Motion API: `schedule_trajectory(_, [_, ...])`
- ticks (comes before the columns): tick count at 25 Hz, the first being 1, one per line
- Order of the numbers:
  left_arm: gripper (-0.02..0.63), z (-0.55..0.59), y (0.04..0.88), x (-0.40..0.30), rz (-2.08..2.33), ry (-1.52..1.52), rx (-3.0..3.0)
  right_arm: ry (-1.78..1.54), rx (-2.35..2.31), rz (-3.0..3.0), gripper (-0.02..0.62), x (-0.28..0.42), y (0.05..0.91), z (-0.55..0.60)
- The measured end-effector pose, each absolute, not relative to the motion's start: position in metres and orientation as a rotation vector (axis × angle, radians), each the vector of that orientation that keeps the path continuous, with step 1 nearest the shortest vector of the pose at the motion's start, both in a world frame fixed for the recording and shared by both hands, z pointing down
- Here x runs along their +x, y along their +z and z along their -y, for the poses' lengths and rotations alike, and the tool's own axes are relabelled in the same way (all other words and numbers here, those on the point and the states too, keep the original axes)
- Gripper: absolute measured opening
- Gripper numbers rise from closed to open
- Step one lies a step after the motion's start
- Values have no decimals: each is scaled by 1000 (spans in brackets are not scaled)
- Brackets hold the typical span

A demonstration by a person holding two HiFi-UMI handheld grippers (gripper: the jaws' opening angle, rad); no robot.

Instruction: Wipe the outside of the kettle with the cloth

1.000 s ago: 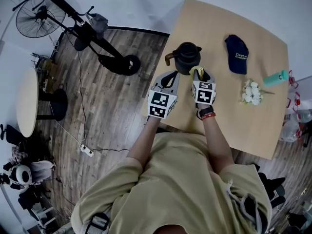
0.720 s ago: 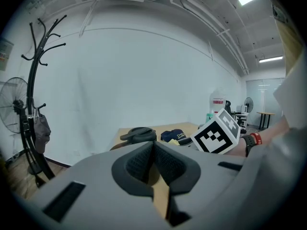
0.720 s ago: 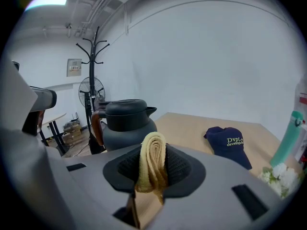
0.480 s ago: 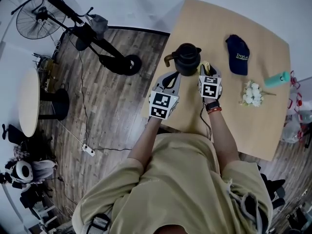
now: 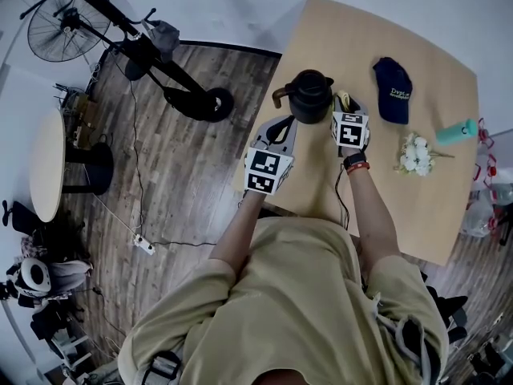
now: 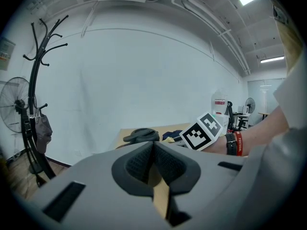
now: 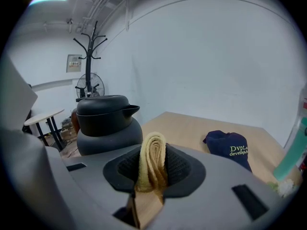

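A dark grey kettle (image 5: 309,96) with a brown handle stands near the table's left edge; in the right gripper view the kettle (image 7: 106,124) is close at the left. My right gripper (image 5: 346,107) sits just right of the kettle, shut on a folded yellow cloth (image 7: 152,167) that sticks up between its jaws; the cloth (image 5: 344,100) shows as a yellow tip in the head view. My left gripper (image 5: 280,128) hovers at the kettle's near left side, jaws pressed together with nothing between them. In the left gripper view the kettle's lid (image 6: 140,136) shows beyond the shut jaws.
On the wooden table (image 5: 401,191) lie a navy cap (image 5: 392,88), a bunch of white flowers (image 5: 415,152) and a teal bottle (image 5: 458,129). A coat stand (image 5: 136,50) and fan (image 5: 60,29) stand on the floor to the left, with a round table (image 5: 46,167).
My right gripper with the cloth has moved away from me and rightward, from in front of the kettle round to its right side. The left gripper has stayed almost still.
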State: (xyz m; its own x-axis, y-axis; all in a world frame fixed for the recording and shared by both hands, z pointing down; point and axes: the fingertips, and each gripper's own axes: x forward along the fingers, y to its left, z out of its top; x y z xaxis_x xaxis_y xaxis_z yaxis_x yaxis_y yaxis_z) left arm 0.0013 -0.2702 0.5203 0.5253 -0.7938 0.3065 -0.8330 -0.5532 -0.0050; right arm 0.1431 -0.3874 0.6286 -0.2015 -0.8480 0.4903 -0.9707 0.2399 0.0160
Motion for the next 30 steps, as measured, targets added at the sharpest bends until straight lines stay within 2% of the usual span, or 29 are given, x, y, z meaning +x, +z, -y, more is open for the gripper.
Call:
schedule_trajectory(8, [23, 265, 520, -8, 1402, 376, 2605, 531, 1743, 2175, 122, 138, 612, 339])
schedule_trajectory(16, [23, 265, 522, -36, 1410, 348, 2582, 858, 1735, 2269, 123, 70, 624, 294])
schedule_trajectory(26, [23, 263, 518, -91, 1439, 337, 2555, 1114, 1791, 2260, 123, 2, 645, 302])
schedule_trajectory(30, [23, 264, 521, -109, 1443, 333, 2545, 1323, 1843, 2239, 123, -15, 653, 311])
